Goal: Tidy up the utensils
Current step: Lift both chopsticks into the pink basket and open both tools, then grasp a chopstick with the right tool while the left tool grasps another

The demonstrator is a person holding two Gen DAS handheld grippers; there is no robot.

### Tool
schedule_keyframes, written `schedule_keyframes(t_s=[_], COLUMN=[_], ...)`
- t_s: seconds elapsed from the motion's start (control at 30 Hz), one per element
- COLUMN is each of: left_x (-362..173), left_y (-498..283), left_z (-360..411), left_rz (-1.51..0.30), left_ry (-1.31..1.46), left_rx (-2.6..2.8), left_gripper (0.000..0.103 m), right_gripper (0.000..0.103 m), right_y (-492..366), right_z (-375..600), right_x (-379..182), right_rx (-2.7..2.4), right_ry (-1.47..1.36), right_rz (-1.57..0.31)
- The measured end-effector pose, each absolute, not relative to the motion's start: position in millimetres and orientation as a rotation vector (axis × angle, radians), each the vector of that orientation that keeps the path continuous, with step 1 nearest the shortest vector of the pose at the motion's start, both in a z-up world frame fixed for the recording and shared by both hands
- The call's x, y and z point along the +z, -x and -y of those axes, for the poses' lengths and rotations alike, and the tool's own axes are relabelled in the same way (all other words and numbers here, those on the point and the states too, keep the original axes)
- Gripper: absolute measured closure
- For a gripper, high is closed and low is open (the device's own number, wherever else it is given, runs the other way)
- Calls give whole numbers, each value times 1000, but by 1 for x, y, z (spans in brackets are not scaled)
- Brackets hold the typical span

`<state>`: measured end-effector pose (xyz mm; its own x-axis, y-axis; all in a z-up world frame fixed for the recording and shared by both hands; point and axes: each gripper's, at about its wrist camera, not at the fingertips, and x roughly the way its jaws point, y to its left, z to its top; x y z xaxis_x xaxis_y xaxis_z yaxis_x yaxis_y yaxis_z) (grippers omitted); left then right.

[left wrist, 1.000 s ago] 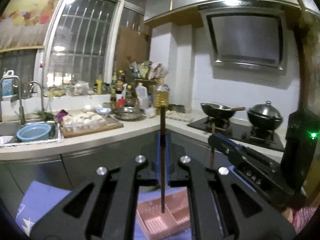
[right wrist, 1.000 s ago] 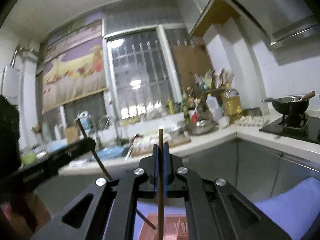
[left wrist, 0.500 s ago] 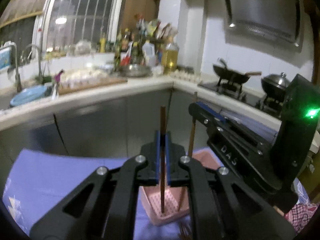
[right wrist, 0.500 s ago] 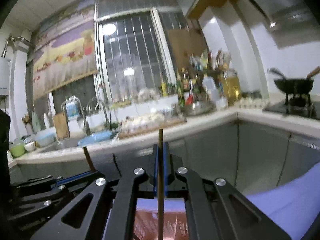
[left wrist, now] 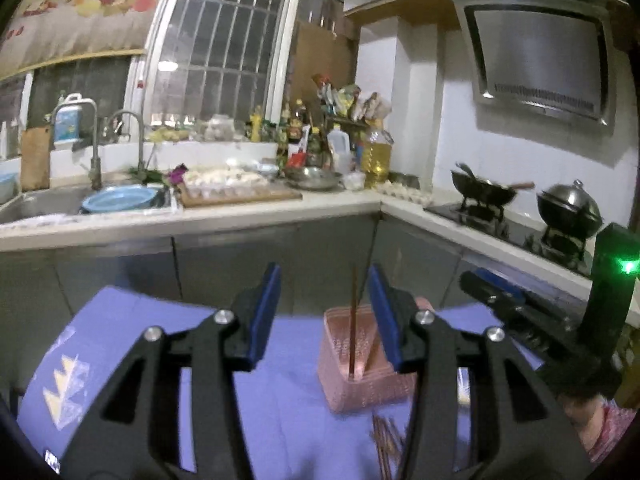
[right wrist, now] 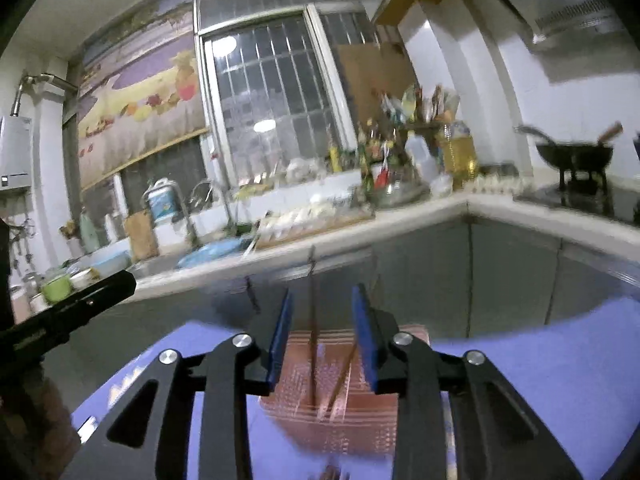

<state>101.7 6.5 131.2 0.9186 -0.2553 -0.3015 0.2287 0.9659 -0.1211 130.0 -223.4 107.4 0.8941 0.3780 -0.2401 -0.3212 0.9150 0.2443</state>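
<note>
A pink plastic basket (left wrist: 362,384) with perforated walls and floor sits on the purple cloth, open side up; a dark brown chopstick (left wrist: 353,320) stands nearly upright in it, its lower tip down on the meshed floor, its upper end rising well above the rim; from the right wrist view the same basket (right wrist: 340,416) shows blurred, with one chopstick (right wrist: 312,344) close to vertical and a second chopstick (right wrist: 343,376) leaning beside it, tilted to the right, their lower ends close together on the basket floor; more brown chopsticks (left wrist: 386,440) lie loose on the cloth just in front of the basket, blurred.
</note>
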Motion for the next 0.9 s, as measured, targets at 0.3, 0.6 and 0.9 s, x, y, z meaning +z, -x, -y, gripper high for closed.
schedule_keyframes(t_s=[0.3,0.6,0.9], left_x=[18,-20,-22], left_y=[-65,-50,-71], left_z=[13,41,44], left_rz=[-698,-807,-866], left_ry=[83,62,117], left_rx=[-396,-456,-497], left_gripper=[60,60,60], right_gripper=[72,73,97], right_y=[-72,-86,-82], right_z=[196,202,234], right_x=[-15,-44,-37], right_rx=[450,467,516], right_ry=[-38,-226,-373], right_rz=[-800,-919,-920])
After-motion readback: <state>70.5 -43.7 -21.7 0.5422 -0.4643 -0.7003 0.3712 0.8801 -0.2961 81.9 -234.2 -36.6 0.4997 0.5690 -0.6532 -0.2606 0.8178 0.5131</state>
